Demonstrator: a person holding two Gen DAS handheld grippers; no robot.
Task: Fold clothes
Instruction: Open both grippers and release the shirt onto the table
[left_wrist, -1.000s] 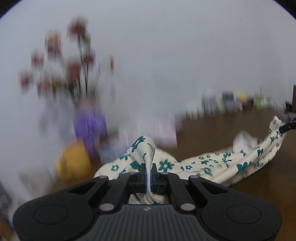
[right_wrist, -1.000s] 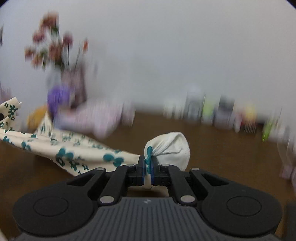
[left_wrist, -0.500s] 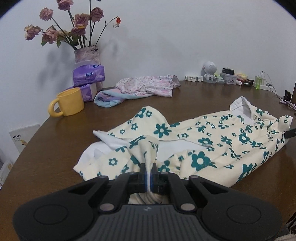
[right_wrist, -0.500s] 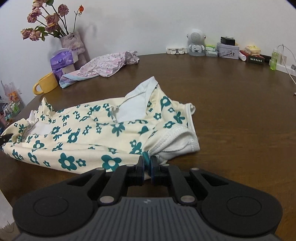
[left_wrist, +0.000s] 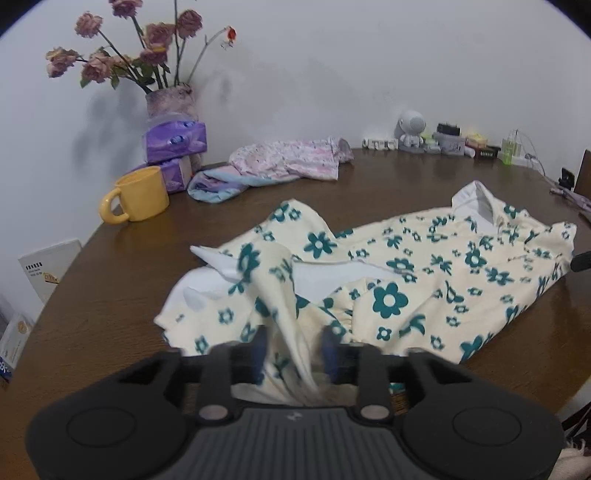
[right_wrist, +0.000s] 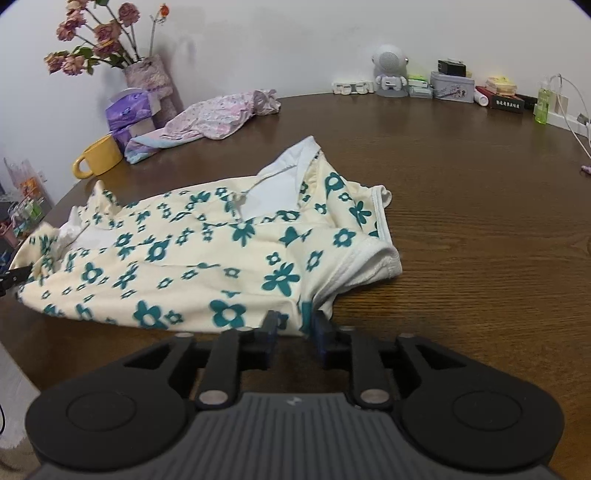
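Your left fingers (left_wrist: 260, 347) and right fingers (right_wrist: 269, 328) are opening, cloth between each pair unpinched; ahead lies one floral garment (right_wrist: 207, 251), beyond it one yellow mug (left_wrist: 142, 194) and one pink garment (left_wrist: 291, 160)

The left gripper's fingers (left_wrist: 260, 345) look blurry. The flowers (left_wrist: 122, 55) are cut off at the top edge.

Both cameras sit low behind their own tool, tilted down across the surface (left_wrist: 424, 192) toward the wall. Left views the flowered garment (left_wrist: 424, 280) close from one end, right from the other; both share the yellow mug (right_wrist: 99, 157).
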